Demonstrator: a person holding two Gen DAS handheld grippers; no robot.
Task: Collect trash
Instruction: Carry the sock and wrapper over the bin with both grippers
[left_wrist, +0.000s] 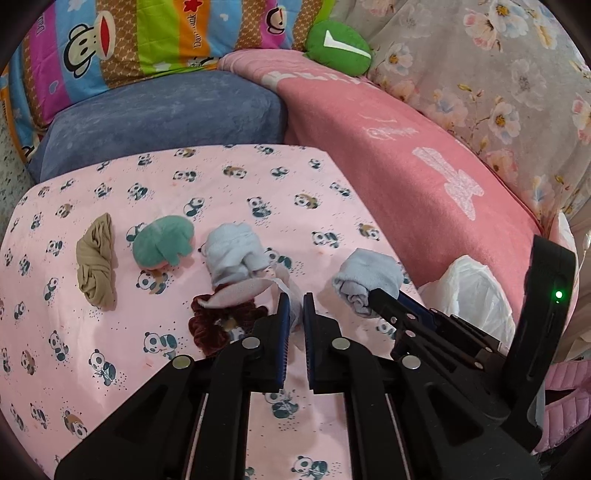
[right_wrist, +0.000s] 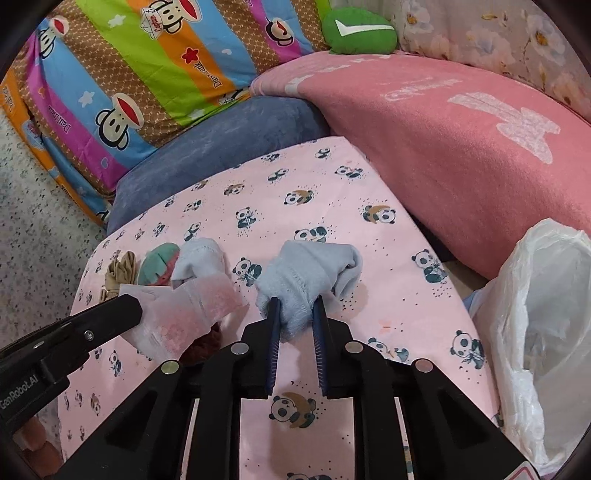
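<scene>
pink panda-print sheet (left_wrist: 229, 192) covers the surface; behind it a blue cushion (left_wrist: 166, 118), a pink blanket (left_wrist: 406, 155), a striped monkey-print quilt (left_wrist: 147, 40), a green plush (left_wrist: 338, 46) and floral fabric (left_wrist: 498, 74).

left wrist view: left gripper (left_wrist: 294, 306) has its jaws nearly together, clamped on a thin whitish tissue wrapper (left_wrist: 243, 290) that trails left over a dark red scrunchie (left_wrist: 218, 325). on the sheet, left to right: tan bundle (left_wrist: 95, 260), teal bundle (left_wrist: 164, 242), light blue sock roll (left_wrist: 232, 254), then a second light blue roll (left_wrist: 365, 278) with the right gripper (left_wrist: 380, 295) at it from the right. white plastic bag (left_wrist: 476, 291) sits off the sheet's right edge.

right wrist view: right gripper (right_wrist: 297, 306) jaws closed in on the second light blue roll (right_wrist: 306, 273), pads pressing its near end; roll rests on the sheet. left gripper (right_wrist: 136, 306) comes in from the left, holding the wrapper (right_wrist: 188, 310) lifted above the scrunchie (right_wrist: 203, 343). tan bundle (right_wrist: 120, 269), teal bundle (right_wrist: 159, 267) and the first blue roll (right_wrist: 199, 258) lie behind it. white bag (right_wrist: 546, 325), mouth open, is at right, just beside the sheet.
</scene>
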